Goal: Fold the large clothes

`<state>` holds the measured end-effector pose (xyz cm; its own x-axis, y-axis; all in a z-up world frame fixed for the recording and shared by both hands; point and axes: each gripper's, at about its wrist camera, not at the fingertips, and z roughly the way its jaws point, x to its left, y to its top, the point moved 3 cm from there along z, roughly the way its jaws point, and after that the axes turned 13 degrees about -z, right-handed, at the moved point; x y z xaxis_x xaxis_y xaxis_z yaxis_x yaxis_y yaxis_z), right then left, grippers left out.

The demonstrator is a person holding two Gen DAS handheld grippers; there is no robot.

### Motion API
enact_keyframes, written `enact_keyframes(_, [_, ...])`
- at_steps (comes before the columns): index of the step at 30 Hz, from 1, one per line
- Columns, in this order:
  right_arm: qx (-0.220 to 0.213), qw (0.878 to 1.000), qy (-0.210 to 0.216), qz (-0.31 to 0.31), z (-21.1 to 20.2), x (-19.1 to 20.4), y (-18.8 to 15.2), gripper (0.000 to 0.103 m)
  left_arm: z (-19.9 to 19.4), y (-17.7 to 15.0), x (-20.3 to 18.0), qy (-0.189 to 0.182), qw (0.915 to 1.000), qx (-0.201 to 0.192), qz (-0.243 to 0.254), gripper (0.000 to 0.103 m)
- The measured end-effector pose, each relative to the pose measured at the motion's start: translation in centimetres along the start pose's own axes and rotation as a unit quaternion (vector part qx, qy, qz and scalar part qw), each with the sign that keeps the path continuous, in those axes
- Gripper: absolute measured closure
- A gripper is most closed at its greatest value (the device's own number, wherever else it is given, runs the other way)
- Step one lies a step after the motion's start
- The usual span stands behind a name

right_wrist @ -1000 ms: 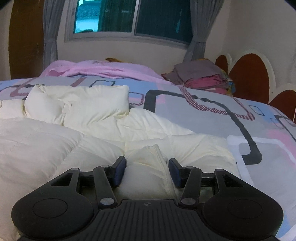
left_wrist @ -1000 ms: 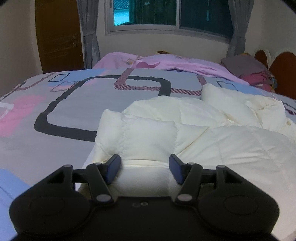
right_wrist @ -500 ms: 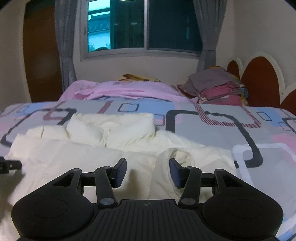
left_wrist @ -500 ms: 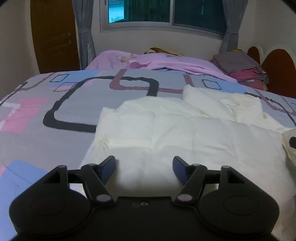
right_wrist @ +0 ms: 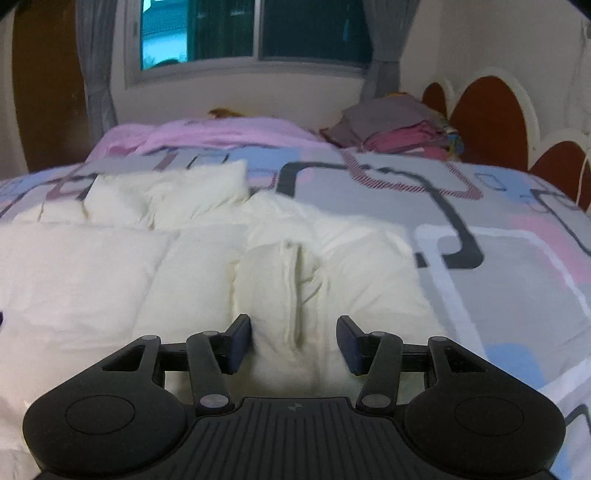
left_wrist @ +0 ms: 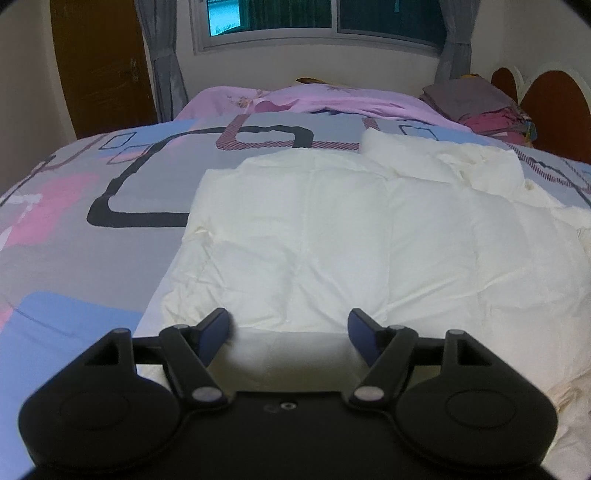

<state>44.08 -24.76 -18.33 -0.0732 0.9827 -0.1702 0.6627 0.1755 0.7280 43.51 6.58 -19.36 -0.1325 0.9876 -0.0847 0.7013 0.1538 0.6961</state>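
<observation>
1. The left claw [left_wrist: 288,317] is found nearest in its own view, pointed down over the near hem of the cream padded garment [left_wrist: 332,240]. Its jaws have just been opening and stand wide; the fabric lies under and between them, but it is pressed by neither pad, so nothing is held on this side
2. The right claw [right_wrist: 293,323] is set about half open, and a raised ridge of the same garment is bunched between its pads. It appears to be gripped there, since the fold is kept standing up instead of lying flat
3. The split is judged to be deliberate: one edge is let go where it has been laid, while the other is held so that it can be positioned
4. Just beyond the claws, the garment is spread across the near half of the bed cover [left_wrist: 74,240] with its quilted panels mostly flattened, which suits a fold. A puffier part, possibly a sleeve or hood, is left bunched at its far edge
5. The bed is used as the working place, its wide flat top giving room for so large a piece
6. Farther back, a pink blanket [left_wrist: 332,99] is heaped along the far side, and a stack of folded clothes [left_wrist: 480,99] is kept near the headboard [left_wrist: 550,92], well apart from the work
7. Farthest of all, a curtained window [left_wrist: 314,18] is seen in the wall
</observation>
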Motion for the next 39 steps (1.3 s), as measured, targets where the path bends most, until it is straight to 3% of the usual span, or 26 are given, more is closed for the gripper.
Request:
enact_keyframes(3, [0.003, 1.0, -0.005, -0.02, 0.3, -0.2, -0.2, 0.053, 0.0, -0.2, -0.3, 0.006, 0.9999, -0.004, 0.008, 0.031])
enact_keyframes(6, [-0.023, 0.999, -0.011, 0.021, -1.8, -1.7, 0.2, 0.053, -0.2, -0.2, -0.6, 0.017, 0.9998, -0.005, 0.013, 0.031])
enact_keyframes(8, [-0.026, 0.999, -0.012, 0.014, -2.7, -2.1, 0.0, 0.053, -0.6, -0.1, -0.8, 0.027, 0.9995, -0.004, 0.014, 0.033])
enact_keyframes(11, [-0.057, 0.998, 0.03, 0.003, -5.1, -1.7, -0.4, 0.053, -2.2, 0.0, -1.0, 0.031, 0.9994, -0.017, 0.005, 0.034])
enact_keyframes(17, [-0.005, 0.993, 0.105, 0.044, -3.6, -2.4, -1.9, 0.053, -5.1, -1.3, -1.8, 0.031, 0.9992, -0.026, -0.005, 0.033])
enact_keyframes(20, [-0.001, 0.989, 0.134, 0.062, -2.9, -2.5, -1.7, 0.054, -5.4, -1.7, -2.1, 0.03, 0.9992, -0.022, -0.014, 0.033])
enact_keyframes(21, [-0.001, 0.988, 0.14, 0.059, -2.8, -2.4, -1.6, 0.075, -5.4, -1.8, -2.2, 0.032, 0.9991, -0.022, -0.016, 0.033])
enact_keyframes(22, [-0.002, 0.987, 0.148, 0.058, -2.6, -2.3, -1.3, 0.087, -5.5, -1.9, -2.4, 0.033, 0.999, -0.023, -0.019, 0.033])
enact_keyframes(26, [-0.027, 0.988, 0.144, 0.046, -2.7, -2.2, 0.1, 0.095, -5.6, -1.7, -2.8, 0.031, 0.9985, -0.032, -0.03, 0.033])
enact_keyframes(30, [-0.051, 0.991, 0.123, 0.031, -2.1, -3.0, 2.4, 0.096, -5.1, -1.3, -3.6, 0.031, 0.9982, -0.04, -0.033, 0.033])
enact_keyframes(33, [0.017, 0.988, 0.144, 0.047, 0.5, -3.7, 1.6, 0.095, -3.7, -1.5, -4.2, 0.042, 0.9983, -0.03, -0.025, 0.032])
enact_keyframes(35, [0.021, 0.987, 0.152, 0.053, 0.3, -4.0, 0.7, 0.093, -2.9, -1.7, -4.2, 0.046, 0.9985, -0.02, -0.023, 0.031])
enact_keyframes(38, [0.008, 0.991, 0.125, 0.046, -1.1, -4.7, 0.5, 0.071, -2.9, -1.8, -4.0, 0.049, 0.9984, -0.021, -0.017, 0.03])
enact_keyframes(39, [-0.003, 0.992, 0.117, 0.045, -1.7, -4.9, 0.6, 0.07, -3.1, -1.8, -3.9, 0.048, 0.9985, -0.022, -0.017, 0.031])
